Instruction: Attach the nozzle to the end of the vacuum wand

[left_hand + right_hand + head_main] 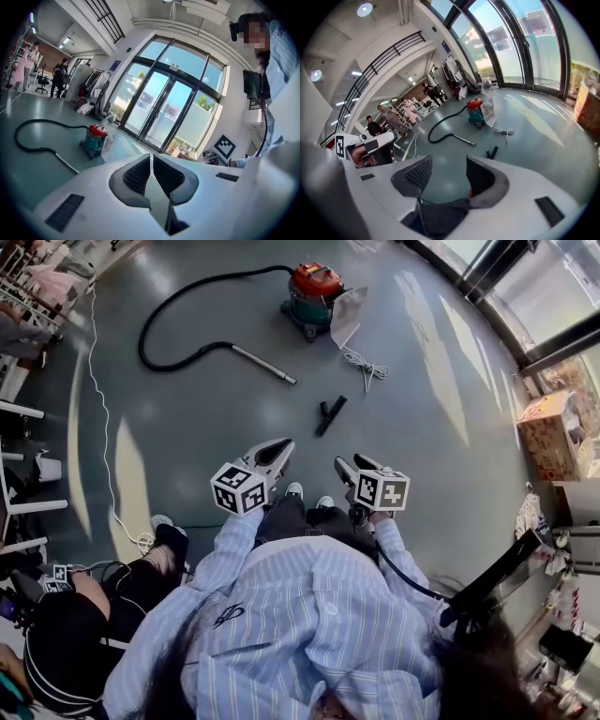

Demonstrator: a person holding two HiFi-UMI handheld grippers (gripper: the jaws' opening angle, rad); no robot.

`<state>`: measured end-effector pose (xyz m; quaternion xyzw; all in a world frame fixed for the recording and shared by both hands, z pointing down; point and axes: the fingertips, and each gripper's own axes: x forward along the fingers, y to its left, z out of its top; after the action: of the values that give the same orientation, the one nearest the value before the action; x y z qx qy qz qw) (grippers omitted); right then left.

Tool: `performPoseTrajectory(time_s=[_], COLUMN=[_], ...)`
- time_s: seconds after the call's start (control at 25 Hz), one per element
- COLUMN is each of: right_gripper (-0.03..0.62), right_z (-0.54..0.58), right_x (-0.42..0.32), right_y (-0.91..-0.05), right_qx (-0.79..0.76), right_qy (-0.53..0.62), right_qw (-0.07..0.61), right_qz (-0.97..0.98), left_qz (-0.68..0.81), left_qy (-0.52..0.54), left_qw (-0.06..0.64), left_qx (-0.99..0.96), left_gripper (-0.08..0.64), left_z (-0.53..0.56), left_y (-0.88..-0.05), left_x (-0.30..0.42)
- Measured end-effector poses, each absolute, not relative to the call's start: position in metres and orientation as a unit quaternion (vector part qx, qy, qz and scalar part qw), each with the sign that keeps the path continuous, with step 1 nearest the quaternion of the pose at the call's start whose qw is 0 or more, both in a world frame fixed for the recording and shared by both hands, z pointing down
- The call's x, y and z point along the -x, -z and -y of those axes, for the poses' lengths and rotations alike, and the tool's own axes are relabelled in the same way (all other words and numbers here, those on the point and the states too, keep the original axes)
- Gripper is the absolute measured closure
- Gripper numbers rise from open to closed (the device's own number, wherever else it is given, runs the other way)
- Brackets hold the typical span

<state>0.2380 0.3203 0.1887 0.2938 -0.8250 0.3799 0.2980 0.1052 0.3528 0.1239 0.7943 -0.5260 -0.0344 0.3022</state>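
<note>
Nearest me is my pale blue striped shirt (309,615). My left gripper (281,446) has its fingers closed together, holding nothing; my right gripper (349,465) has its fingers spread wide, empty. One black plastic nozzle (330,415) lies ahead on the glossy grey-green floor (187,437), apart from the one silver metal wand (264,365). Its black hose (164,320) curls to one red-lidded teal canister vacuum (314,292) near tall glass doors (159,112).

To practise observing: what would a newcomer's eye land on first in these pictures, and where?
A red-topped vacuum cleaner stands far across the grey floor, its black hose looping left to a metal wand. The black nozzle lies apart from the wand, nearer the person. Close in, the left gripper is shut, the right gripper open, both empty.
</note>
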Motion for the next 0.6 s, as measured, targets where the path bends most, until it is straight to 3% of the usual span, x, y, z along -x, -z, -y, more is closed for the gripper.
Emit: performPoseTrajectory(time_s=[0.6], right_gripper=[0.359], right_z=[-0.302], right_x=[-0.272], right_y=[-0.197], right_qx=[-0.274], right_qy=[-0.408], right_qw=[0.278], right_qz=[0.825], left_qz=[0.54], left_qy=[0.018], left_qw=[0.29], left_qx=[-0.79], left_gripper=[0.554], left_z=[-0.344], left_y=[-0.124], left_x=[-0.146])
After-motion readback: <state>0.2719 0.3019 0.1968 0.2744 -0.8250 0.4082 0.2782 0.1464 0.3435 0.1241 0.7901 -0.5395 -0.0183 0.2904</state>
